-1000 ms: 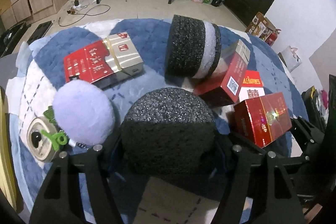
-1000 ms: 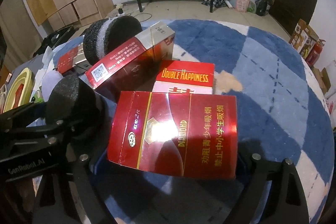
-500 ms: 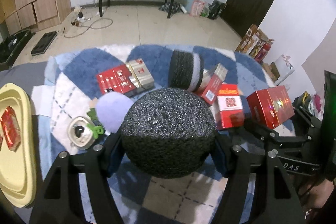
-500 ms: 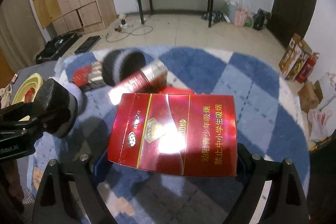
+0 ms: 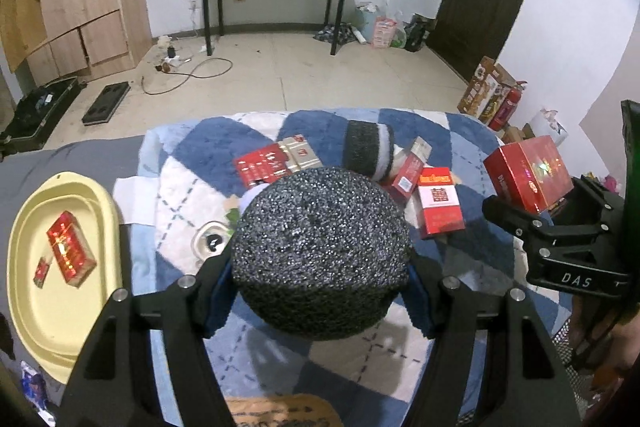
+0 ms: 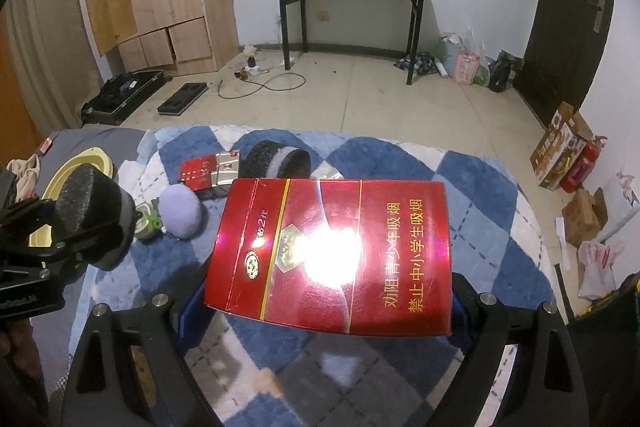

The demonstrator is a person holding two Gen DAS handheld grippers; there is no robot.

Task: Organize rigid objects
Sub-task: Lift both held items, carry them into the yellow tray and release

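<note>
Right now both hands are up over the rug (image 5: 192,155) with something clamped in each. The left gripper (image 5: 320,269) grips a dark foam cylinder (image 5: 320,251), its round end facing the camera, so its long axis seems to run forward along the fingers. The right gripper (image 6: 320,301) pinches a red carton (image 6: 332,255) by its 2 short ends; the broad printed face looks up at the camera and the long axis lies across the jaws. I'd carry both level toward the yellow tray (image 5: 36,307) on the left, where 2 red packs (image 5: 71,253) lie, and lower the carton flat, without loosening early.
</note>
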